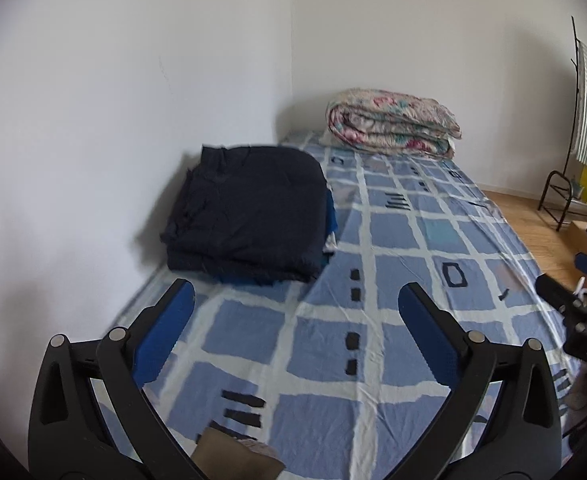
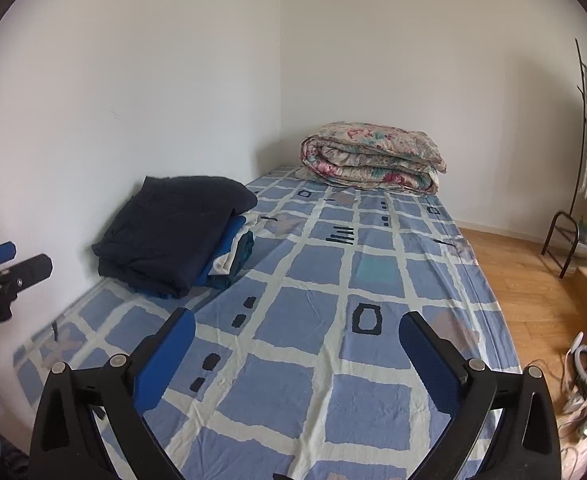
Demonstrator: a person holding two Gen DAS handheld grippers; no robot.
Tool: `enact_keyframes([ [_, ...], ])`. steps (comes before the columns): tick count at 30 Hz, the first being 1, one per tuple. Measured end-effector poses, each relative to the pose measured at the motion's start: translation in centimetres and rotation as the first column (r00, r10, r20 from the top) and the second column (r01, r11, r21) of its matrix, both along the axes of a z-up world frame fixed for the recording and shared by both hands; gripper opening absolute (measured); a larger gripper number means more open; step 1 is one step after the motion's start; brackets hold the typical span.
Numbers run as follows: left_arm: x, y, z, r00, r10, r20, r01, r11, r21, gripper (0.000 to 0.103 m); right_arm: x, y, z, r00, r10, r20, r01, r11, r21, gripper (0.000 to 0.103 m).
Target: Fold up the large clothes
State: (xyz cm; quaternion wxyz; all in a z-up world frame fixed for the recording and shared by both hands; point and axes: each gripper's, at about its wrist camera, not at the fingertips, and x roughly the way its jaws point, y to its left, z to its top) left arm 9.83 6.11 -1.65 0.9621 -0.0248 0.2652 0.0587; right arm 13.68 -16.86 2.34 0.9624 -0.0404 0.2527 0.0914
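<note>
Both black grippers with blue pads tilt downward over the blue-and-white checked bedsheet (image 2: 333, 280) in the lower frame. The left gripper (image 1: 296, 304) and right gripper (image 2: 297, 328) each stand spread wide, nothing between the jaws. At mid-left, against the white wall (image 1: 133, 100), sits one stack of folded dark navy clothes (image 1: 249, 216). Farther back lies one folded floral quilt (image 1: 393, 124).

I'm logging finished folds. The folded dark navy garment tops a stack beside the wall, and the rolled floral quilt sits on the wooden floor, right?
Not quite. The rolled floral quilt lies on the far end of the blue checked bed sheet, not the floor, as the right wrist view shows. The folded dark navy garment does top the stack beside the wall.
</note>
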Motion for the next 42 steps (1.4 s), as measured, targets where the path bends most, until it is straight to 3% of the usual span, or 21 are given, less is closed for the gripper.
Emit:
enact_keyframes([
  [5, 0.2, 0.8, -0.7, 0.999, 0.015, -0.035, -0.016, 0.999, -0.041, 0.103, 0.4, 1.1, -1.0, 1.000, 0.018, -0.022, -0.018, 1.000, -0.017, 0.103],
  [42, -0.1, 0.0, -0.7, 1.000, 0.015, -0.026, -0.015, 1.000, -0.012, 0.103, 0.7, -0.2, -1.5, 0.999, -0.014, -0.043, 0.015, 1.000, 0.018, 0.103],
])
